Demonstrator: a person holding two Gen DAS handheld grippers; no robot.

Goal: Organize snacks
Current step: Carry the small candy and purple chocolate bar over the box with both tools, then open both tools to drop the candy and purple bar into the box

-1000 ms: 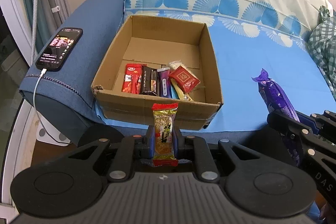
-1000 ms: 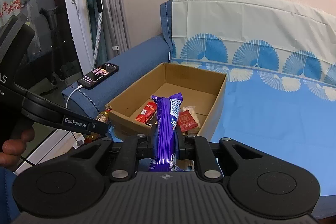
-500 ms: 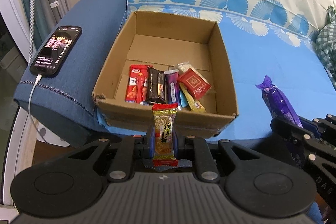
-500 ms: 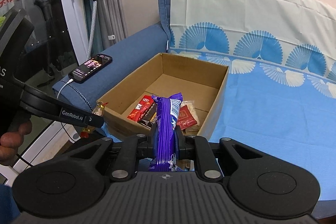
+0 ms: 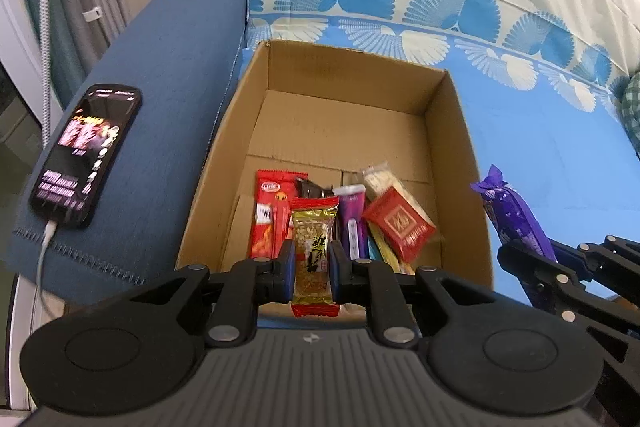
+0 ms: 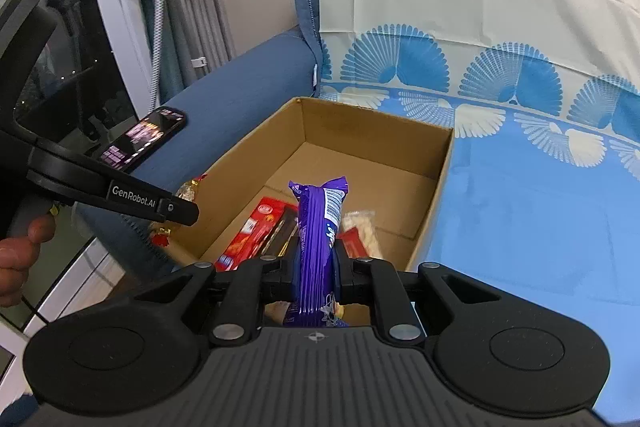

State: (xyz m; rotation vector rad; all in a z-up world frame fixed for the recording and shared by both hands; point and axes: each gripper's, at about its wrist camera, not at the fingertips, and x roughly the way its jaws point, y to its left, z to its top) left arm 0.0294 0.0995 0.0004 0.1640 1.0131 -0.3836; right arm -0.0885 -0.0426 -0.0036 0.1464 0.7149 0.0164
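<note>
An open cardboard box rests on the blue sofa seat with several snack packets lying at its near end. My left gripper is shut on a gold peanut bar with red ends, held upright just over the box's near wall. My right gripper is shut on a long purple snack pack, also over the near end of the box. In the left wrist view the purple snack pack shows at the right, beside the box. In the right wrist view the gold bar peeks out behind the left gripper's arm.
A lit phone on a charging cable lies on the sofa's blue armrest, left of the box. A fan-patterned sheet covers the seat and backrest. A hand grips the left tool. Window and curtain stand at far left.
Both grippers have moved forward toward the box with their snacks; the box now looks larger and closer, and the held snacks overlap its near end.
</note>
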